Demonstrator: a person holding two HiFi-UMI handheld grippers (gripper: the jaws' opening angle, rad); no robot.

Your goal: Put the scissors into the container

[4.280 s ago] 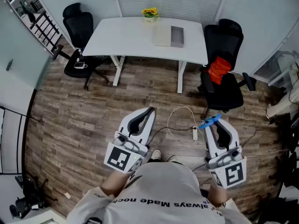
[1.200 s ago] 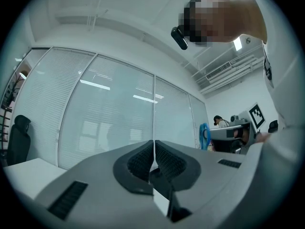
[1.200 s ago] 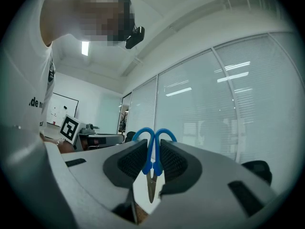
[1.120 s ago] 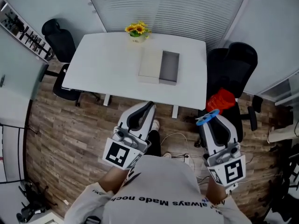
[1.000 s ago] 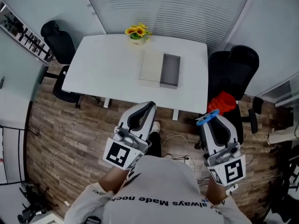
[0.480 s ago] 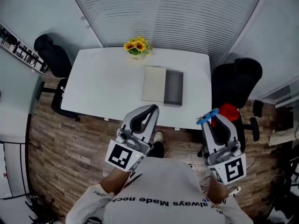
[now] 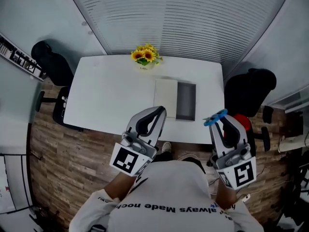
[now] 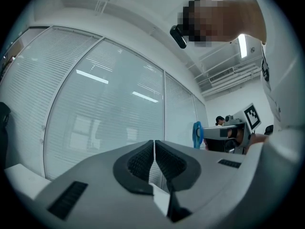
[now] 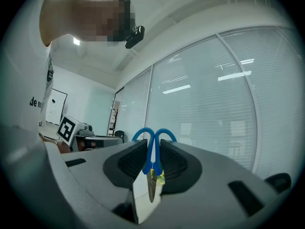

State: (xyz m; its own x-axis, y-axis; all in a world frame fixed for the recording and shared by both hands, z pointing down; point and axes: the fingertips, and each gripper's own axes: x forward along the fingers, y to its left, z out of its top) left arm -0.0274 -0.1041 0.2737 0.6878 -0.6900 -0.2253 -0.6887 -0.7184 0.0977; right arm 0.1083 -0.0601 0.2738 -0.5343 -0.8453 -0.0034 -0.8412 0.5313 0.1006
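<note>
Pinching scissors [image 9: 150, 156], blades half hidden: right gripper [image 9: 153, 144] | left gripper [image 8: 154, 149] pressed together, empty | container [image 7: 186, 100] interior dim

My left gripper [image 7: 159, 111] sits at 7 o'clock, jaws pressed together with nothing between, nose toward 1 o'clock. My right gripper [image 7: 219, 123], at 5 o'clock, points toward 12, clamping the scissors [image 9: 153, 156].

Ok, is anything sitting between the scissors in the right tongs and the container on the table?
Nothing visible. The scissors sit clamped in the right tongs near the front edge of the table; only its bare white top separates them from the open grey container. The sunflowers stand at the far edge, off that line.
</note>
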